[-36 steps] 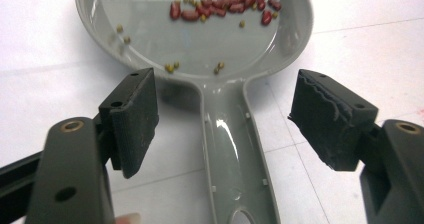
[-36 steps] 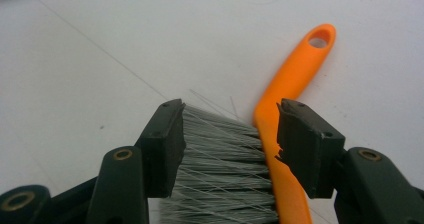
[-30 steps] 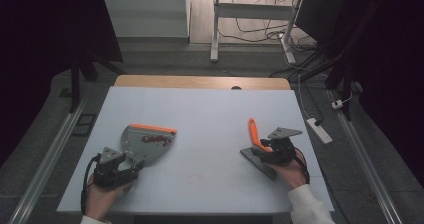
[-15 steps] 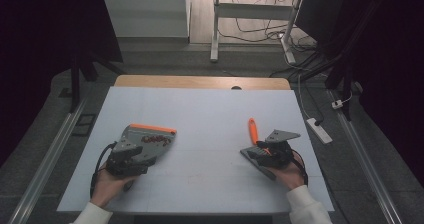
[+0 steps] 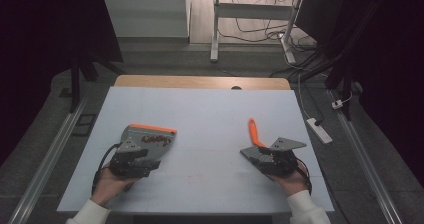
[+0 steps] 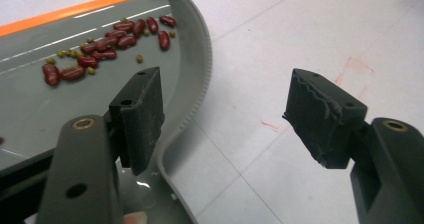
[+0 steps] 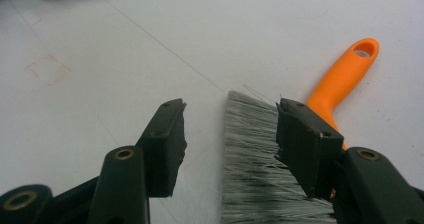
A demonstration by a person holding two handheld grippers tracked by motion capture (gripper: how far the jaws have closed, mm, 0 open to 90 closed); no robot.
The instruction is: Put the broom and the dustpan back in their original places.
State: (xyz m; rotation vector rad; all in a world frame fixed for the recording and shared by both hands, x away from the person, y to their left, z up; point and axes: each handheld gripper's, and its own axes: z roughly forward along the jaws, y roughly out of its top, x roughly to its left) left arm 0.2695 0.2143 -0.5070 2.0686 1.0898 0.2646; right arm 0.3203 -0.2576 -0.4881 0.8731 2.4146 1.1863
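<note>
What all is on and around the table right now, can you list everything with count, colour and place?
dustpan: one, grey with orange edge, table's left side
beans: many, dark red with small green ones, lying in the dustpan
brush: one, orange handle, grey bristles, table's right side
table: one, white top
power strip: one, white, floor right of table
left gripper: one, black, open, one pad over the dustpan's rim
right gripper: one, black, open, over the brush's bristles

Dustpan (image 5: pixel 145 139) on the counter (image 5: pixel 210 114) at 9 o'clock, beans (image 6: pixel 100 46) inside it, brush (image 5: pixel 255 134) at 3 o'clock, well apart from the dustpan
</note>
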